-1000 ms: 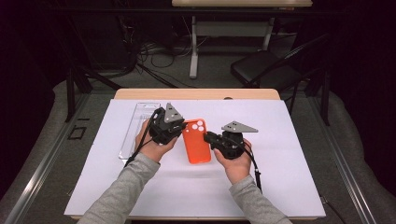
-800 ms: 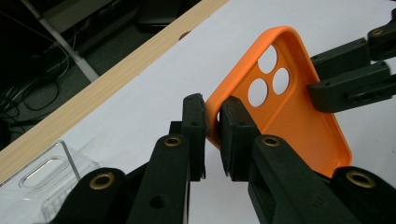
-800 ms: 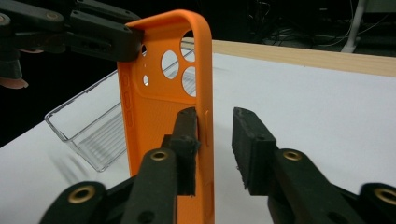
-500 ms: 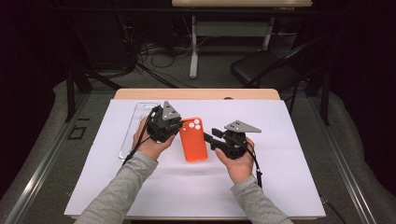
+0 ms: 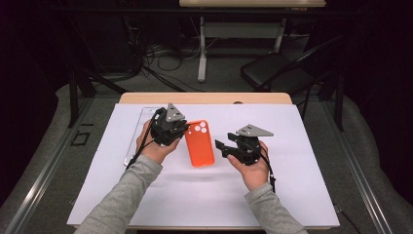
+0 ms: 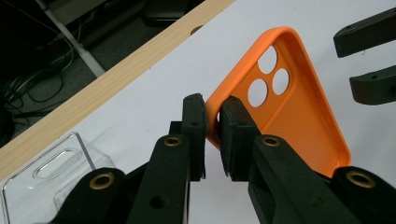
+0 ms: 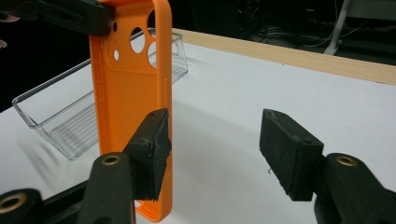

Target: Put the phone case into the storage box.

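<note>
Left gripper point(image 6: 212, 133) pinches orange silicone phone case point(image 5: 199, 143) by its camera-end edge at frame centre, right gripper point(image 7: 212, 140) just opened off it, so the floppy case could sag or slip.

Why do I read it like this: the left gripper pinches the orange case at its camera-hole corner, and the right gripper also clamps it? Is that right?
Not quite. The left gripper does pinch the orange case at that corner, but the right gripper does not clamp it. The right gripper view shows its jaws apart, having just opened, with the case beside one pad.
</note>
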Demonstrator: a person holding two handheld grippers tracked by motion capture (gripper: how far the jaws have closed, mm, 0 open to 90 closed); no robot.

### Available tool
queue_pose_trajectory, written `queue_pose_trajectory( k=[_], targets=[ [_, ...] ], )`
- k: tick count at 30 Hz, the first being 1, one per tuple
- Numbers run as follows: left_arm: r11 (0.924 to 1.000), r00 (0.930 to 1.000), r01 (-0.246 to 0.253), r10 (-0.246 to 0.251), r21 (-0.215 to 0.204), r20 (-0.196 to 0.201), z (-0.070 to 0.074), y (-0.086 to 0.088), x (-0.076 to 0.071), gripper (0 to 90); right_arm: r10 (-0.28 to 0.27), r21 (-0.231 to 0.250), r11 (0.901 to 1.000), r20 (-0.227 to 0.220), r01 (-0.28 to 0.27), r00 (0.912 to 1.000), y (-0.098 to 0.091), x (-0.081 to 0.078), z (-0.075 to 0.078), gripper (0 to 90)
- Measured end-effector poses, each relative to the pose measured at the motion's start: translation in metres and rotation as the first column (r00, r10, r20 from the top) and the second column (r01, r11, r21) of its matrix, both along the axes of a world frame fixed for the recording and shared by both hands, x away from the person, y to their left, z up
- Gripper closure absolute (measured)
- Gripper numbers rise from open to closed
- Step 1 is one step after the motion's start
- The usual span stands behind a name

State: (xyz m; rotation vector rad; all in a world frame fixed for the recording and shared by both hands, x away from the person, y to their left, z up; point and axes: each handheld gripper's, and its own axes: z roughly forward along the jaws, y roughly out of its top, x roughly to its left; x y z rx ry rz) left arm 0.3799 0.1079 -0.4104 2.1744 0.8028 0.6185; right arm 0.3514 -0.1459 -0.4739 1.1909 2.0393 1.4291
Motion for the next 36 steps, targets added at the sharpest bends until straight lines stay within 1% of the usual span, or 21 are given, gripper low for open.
queue_pose_trajectory(
  k=[2,4,5,6,10,12,13,14,15,16,19,22,24,26,28,29,31,32,34,36],
  targets=[
    [1.0000,1.0000,-0.002,0.002,-0.004,-0.002,0.001,0.001,0.000,81.2,-0.010,0.020,0.9997,-0.017,0.011,0.9998,-0.002,0.000,-0.001,37.2],
    [1.0000,1.0000,0.000,0.000,-0.009,-0.004,0.002,0.002,0.001,81.2,-0.021,0.039,0.9990,-0.009,0.021,0.9998,-0.005,0.000,-0.002,34.2],
    [1.0000,1.0000,0.002,-0.003,-0.008,-0.005,0.002,0.003,0.001,81.2,-0.024,0.032,0.9992,-0.007,0.024,0.9997,-0.006,0.000,-0.001,32.9],
    [0.9998,1.0000,-0.003,0.003,-0.020,-0.008,0.002,0.004,0.001,81.1,-0.029,0.030,0.9991,-0.001,0.029,0.9996,-0.007,0.000,-0.001,31.5],
    [1.0000,0.9999,0.001,-0.001,-0.009,-0.015,0.003,0.007,0.003,81.1,-0.039,0.029,0.9988,0.005,0.039,0.9992,-0.010,0.000,-0.001,30.3],
    [0.9998,0.9999,-0.006,0.006,-0.021,-0.012,0.003,0.008,0.003,81.1,-0.040,0.029,0.9988,-0.003,0.040,0.9992,-0.011,0.000,-0.001,29.5],
    [0.9997,0.9999,-0.008,0.007,-0.025,-0.012,0.003,0.008,0.003,81.1,-0.045,0.027,0.9986,0.001,0.045,0.9990,-0.012,0.000,-0.002,29.5],
    [0.9997,0.9999,-0.007,0.006,-0.025,-0.012,0.003,0.008,0.003,81.1,-0.058,0.020,0.9981,0.003,0.058,0.9983,-0.011,-0.001,-0.002,29.5],
    [0.9997,0.9999,-0.006,0.005,-0.024,-0.013,0.003,0.008,0.002,81.2,-0.059,0.007,0.9982,0.008,0.059,0.9982,-0.012,-0.001,-0.002,29.1],
    [0.9999,0.9999,-0.003,0.003,-0.016,-0.010,0.003,0.009,0.002,81.2,-0.062,0.008,0.9981,0.017,0.062,0.9979,-0.012,-0.001,-0.002,28.4],
    [1.0000,1.0000,-0.002,0.002,-0.009,-0.003,0.004,0.010,0.002,81.2,-0.074,0.025,0.9970,0.015,0.074,0.9971,-0.013,-0.002,-0.001,24.6],
    [0.9998,0.9999,0.000,0.000,-0.020,-0.013,0.004,0.011,0.003,81.2,-0.085,-0.020,0.9961,0.029,0.086,0.9959,-0.012,-0.003,-0.001,20.3],
    [0.9999,0.9998,0.002,-0.002,-0.013,-0.018,0.005,0.013,0.003,81.2,-0.087,-0.004,0.9962,0.017,0.087,0.9960,-0.012,-0.003,-0.001,16.7],
    [1.0000,0.9999,-0.001,0.000,-0.009,-0.017,0.005,0.013,0.003,81.2,-0.086,-0.003,0.9963,0.012,0.086,0.9962,-0.012,-0.002,-0.001,16.5],
    [0.9999,1.0000,-0.003,0.003,-0.011,-0.008,0.006,0.015,0.003,81.1,-0.086,-0.007,0.9962,0.010,0.086,0.9962,-0.013,-0.002,-0.002,15.8],
    [1.0000,0.9999,0.000,0.000,-0.007,-0.013,0.007,0.016,0.003,81.1,-0.086,-0.009,0.9962,0.007,0.086,0.9963,-0.013,-0.002,-0.002,15.6],
    [0.9999,0.9999,0.001,-0.001,-0.011,-0.014,0.009,0.018,0.004,81.1,-0.082,-0.010,0.9966,0.000,0.082,0.9966,-0.013,-0.002,-0.002,14.9],
    [0.9998,0.9999,-0.001,0.001,-0.022,-0.012,0.009,0.019,0.004,81.1,-0.082,-0.012,0.9966,-0.006,0.082,0.9966,-0.014,-0.002,-0.002,14.9],
    [0.9999,0.9999,0.003,-0.003,-0.014,-0.011,0.011,0.022,0.006,81.1,-0.084,-0.014,0.9964,-0.012,0.084,0.9964,-0.014,-0.001,-0.003,14.9],
    [0.9999,1.0000,-0.005,0.005,-0.013,-0.003,0.013,0.025,0.007,81.0,-0.085,-0.016,0.9963,-0.022,0.084,0.9962,-0.014,-0.001,-0.004,14.9]
  ],
)
